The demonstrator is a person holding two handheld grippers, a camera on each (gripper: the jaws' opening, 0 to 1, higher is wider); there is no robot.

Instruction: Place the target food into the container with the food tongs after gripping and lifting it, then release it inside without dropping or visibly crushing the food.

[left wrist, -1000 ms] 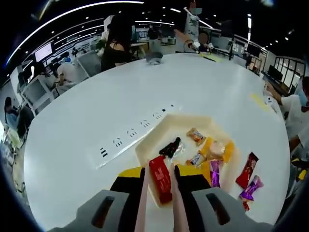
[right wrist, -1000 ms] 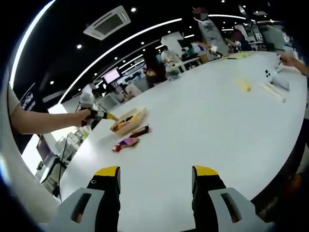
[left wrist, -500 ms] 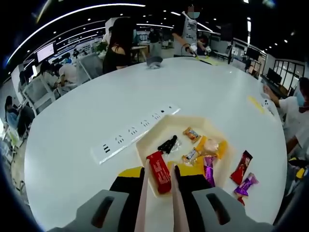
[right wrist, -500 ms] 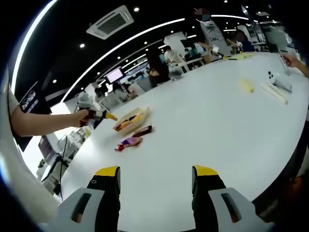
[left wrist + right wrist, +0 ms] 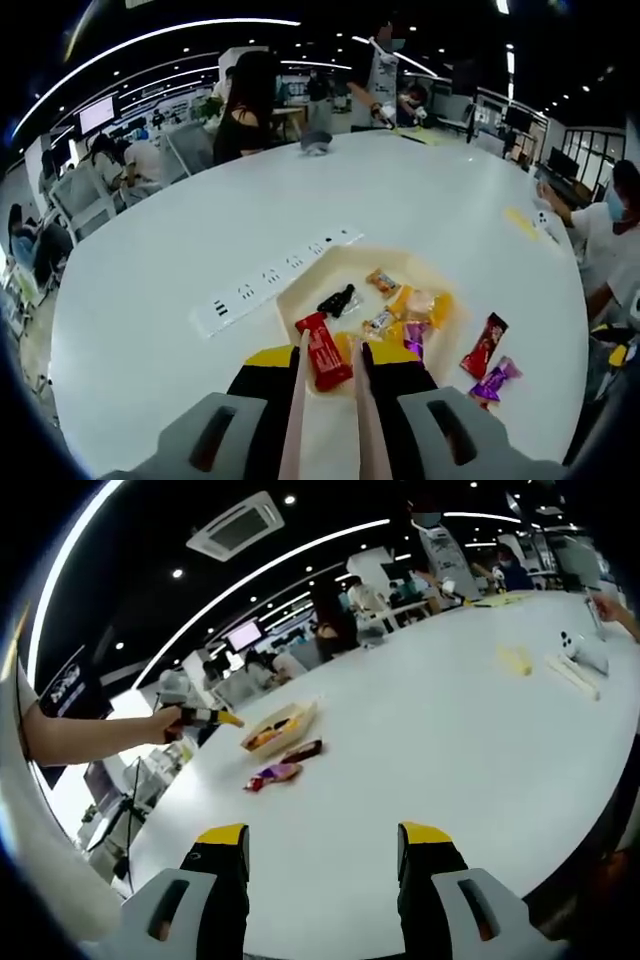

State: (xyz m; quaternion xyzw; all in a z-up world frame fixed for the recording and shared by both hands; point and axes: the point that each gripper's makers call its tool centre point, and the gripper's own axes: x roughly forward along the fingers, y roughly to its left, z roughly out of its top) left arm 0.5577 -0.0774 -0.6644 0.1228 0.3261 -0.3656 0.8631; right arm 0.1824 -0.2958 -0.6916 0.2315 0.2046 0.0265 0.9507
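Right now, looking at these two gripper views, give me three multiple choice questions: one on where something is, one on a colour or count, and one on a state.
1. Where does the white power strip lie?
A. Inside the tray
B. On the table beside the tray
C. Between the right gripper's jaws

2. How many wrapped snacks lie on the table outside the tray?
A. Two
B. Five
C. None

3. What is the state of the right gripper?
A. Shut on a snack
B. Open, holding nothing
C. Shut on the tongs

Answers:
1. B: the strip rests on the white table, just past the tray's far-left edge.
2. A: a dark red snack and a purple snack lie on the table beside the tray.
3. B: its yellow-tipped jaws stand wide apart over bare table.
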